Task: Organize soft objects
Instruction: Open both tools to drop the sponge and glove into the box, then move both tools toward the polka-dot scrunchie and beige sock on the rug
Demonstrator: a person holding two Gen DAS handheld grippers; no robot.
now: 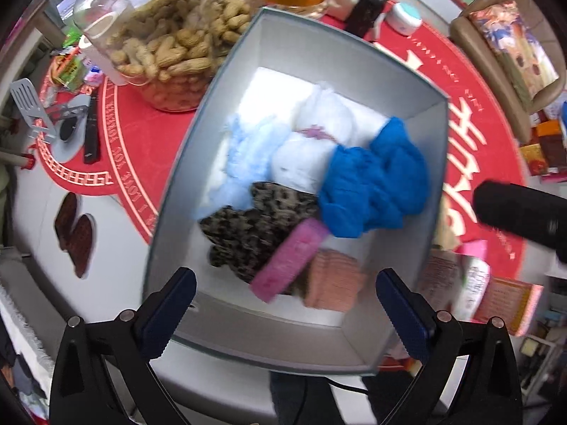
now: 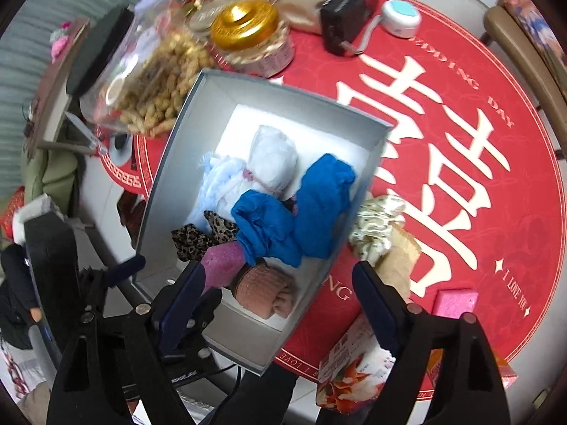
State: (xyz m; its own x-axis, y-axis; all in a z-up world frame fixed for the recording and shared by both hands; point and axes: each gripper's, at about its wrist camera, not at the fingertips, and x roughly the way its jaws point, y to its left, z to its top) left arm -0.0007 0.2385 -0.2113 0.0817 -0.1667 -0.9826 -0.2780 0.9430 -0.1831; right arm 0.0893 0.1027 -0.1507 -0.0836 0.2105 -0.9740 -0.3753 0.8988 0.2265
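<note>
Nearest the viewer, two hand-held grippers point steeply down over a grey box (image 1: 418, 191) on a cluttered tabletop (image 2: 312, 389). The left gripper (image 1: 283, 315) hangs above the box's near end, its fingers (image 1: 170, 315) spread wide apart with nothing between them. The right gripper (image 2: 280, 308) hovers over the box's near right corner, its fingers (image 2: 375, 308) also apart and empty.

Inside the box, from near to far, lie a salmon knitted roll (image 1: 333, 279), a pink piece (image 1: 288, 258), a leopard-print cloth (image 1: 255, 226), a crumpled bright blue cloth (image 1: 372, 184), a pale blue fluffy item (image 1: 241, 156) and a white bundle (image 1: 329, 113).

Most of the soft things appear packed already, loosely rather than neatly. Just outside the box's right wall, a cream satin scrunchie (image 2: 379, 226) rests on the red round mat (image 2: 496, 212), apparently not yet put away.

Farther back stand a jar of peanuts (image 1: 177, 53) and a gold-lidded jar (image 2: 248, 32).
</note>
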